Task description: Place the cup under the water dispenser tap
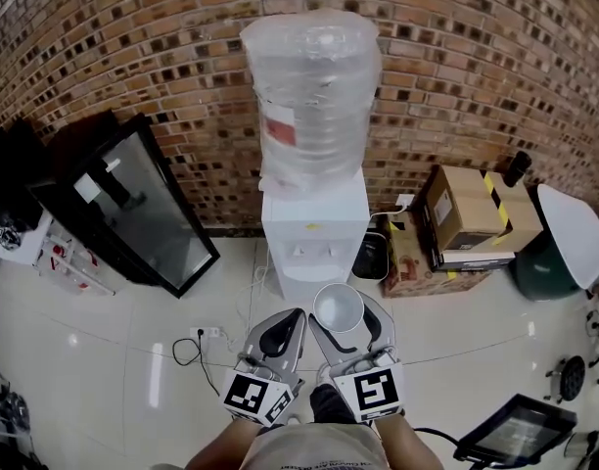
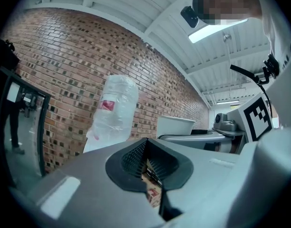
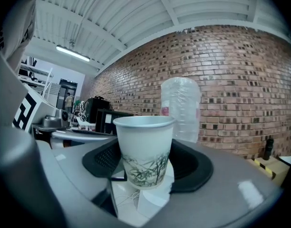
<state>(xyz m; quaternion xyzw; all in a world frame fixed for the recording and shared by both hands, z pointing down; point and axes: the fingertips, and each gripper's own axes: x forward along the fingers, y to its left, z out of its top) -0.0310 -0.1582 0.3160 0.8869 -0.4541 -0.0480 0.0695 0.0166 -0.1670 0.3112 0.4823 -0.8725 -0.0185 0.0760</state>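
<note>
A white paper cup [image 1: 338, 307] with a green bamboo print stands upright between the jaws of my right gripper [image 1: 343, 321], which is shut on it. In the right gripper view the cup [image 3: 144, 148] fills the middle, both black pads against its sides. The white water dispenser [image 1: 314, 233] with its big clear bottle [image 1: 311, 96] stands against the brick wall just ahead; its taps [image 1: 314, 252] are a short way beyond the cup. My left gripper [image 1: 277, 336] is alongside at the left, its pads [image 2: 136, 158] together with nothing held.
A black glass-fronted cabinet [image 1: 133, 209] leans at the left. A black bin [image 1: 370, 256] and cardboard boxes [image 1: 466, 218] sit to the right of the dispenser. A power strip with cable [image 1: 207, 336] lies on the tiled floor at the left front.
</note>
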